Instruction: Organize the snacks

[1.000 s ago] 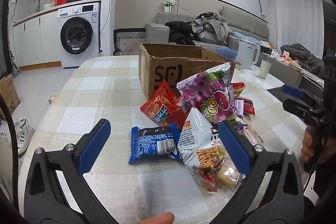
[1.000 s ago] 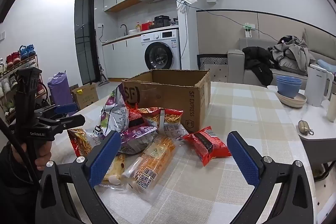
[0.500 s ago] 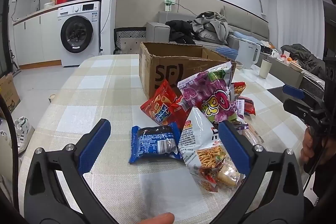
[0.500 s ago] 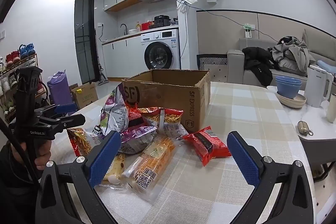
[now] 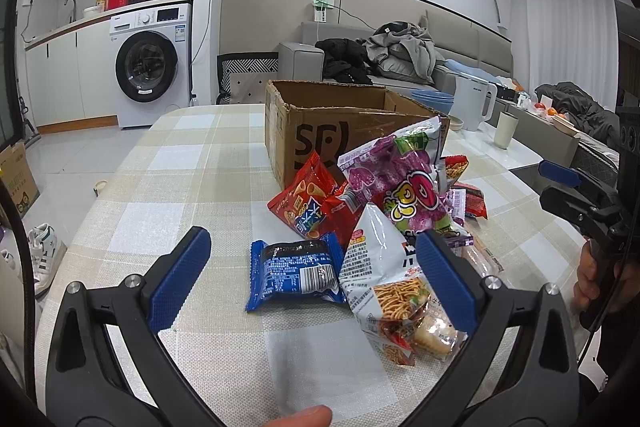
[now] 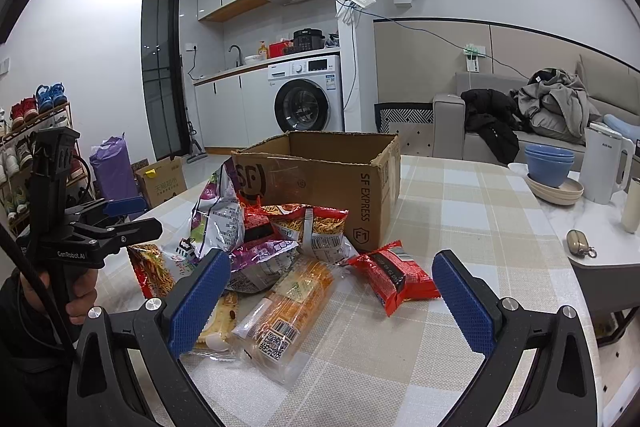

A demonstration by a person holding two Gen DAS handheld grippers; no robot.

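A pile of snack packets lies on the checked tablecloth in front of an open cardboard box [image 5: 340, 123] [image 6: 320, 179]. In the left wrist view a blue packet [image 5: 296, 269] lies nearest, with a white noodle-snack bag [image 5: 384, 279], a red bag [image 5: 308, 199] and a purple bag [image 5: 400, 179] behind it. My left gripper [image 5: 312, 263] stands open just short of the blue packet, holding nothing. In the right wrist view a clear orange packet [image 6: 292, 299] and a red packet [image 6: 396, 277] lie closest. My right gripper [image 6: 332, 287] is open above them and empty.
A white kettle [image 6: 606, 163], blue bowls [image 6: 548, 167] and a cup [image 5: 506, 129] stand on a side table to the right. Beyond the table are a sofa with clothes [image 5: 400, 51] and a washing machine [image 5: 152, 67]. A shoe rack [image 6: 24, 131] stands at the left.
The left wrist view has crept slightly closer to the pile. Nothing has been picked up and both grippers stay open.
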